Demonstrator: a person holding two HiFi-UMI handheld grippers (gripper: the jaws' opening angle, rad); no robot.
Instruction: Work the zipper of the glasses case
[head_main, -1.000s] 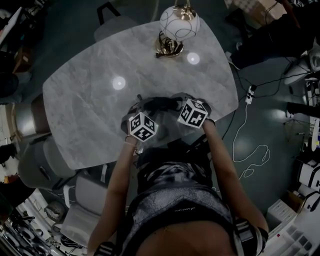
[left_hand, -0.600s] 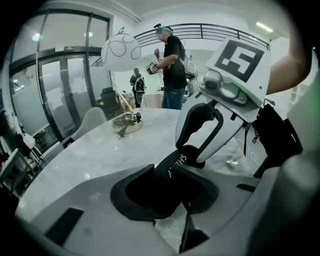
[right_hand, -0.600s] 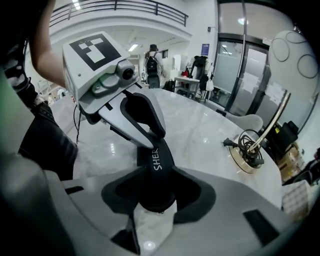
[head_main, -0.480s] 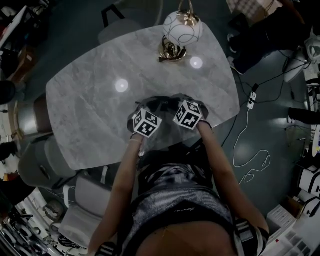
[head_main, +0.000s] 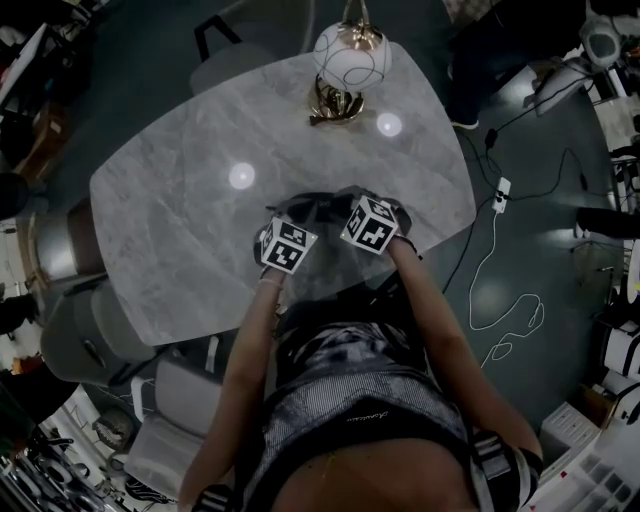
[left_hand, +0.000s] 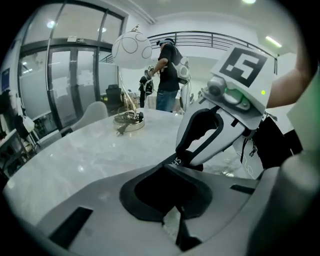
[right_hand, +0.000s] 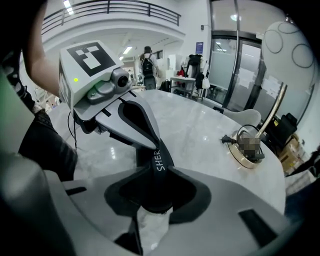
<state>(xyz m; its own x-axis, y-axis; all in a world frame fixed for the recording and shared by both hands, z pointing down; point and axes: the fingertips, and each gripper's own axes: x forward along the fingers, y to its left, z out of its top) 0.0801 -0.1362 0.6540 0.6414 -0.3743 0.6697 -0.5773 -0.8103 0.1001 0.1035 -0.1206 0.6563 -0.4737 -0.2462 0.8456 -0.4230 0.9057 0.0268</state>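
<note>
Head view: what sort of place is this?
Likely an open office or lab hall: a marble-look table with a globe lamp, glass partition walls, and a power strip on the floor.

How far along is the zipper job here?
Done: the glasses case is held between both grippers. In hand: the right gripper has just been closing on its body; the left gripper is pinched shut on its end. Left: the zipper run; no zipper shows, so travel cannot be judged.

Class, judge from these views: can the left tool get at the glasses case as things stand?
Probably yes: the glasses case sits right at the left tool's shut tips, with nothing in between. Whether the tool already grips part of it is unclear.
</note>
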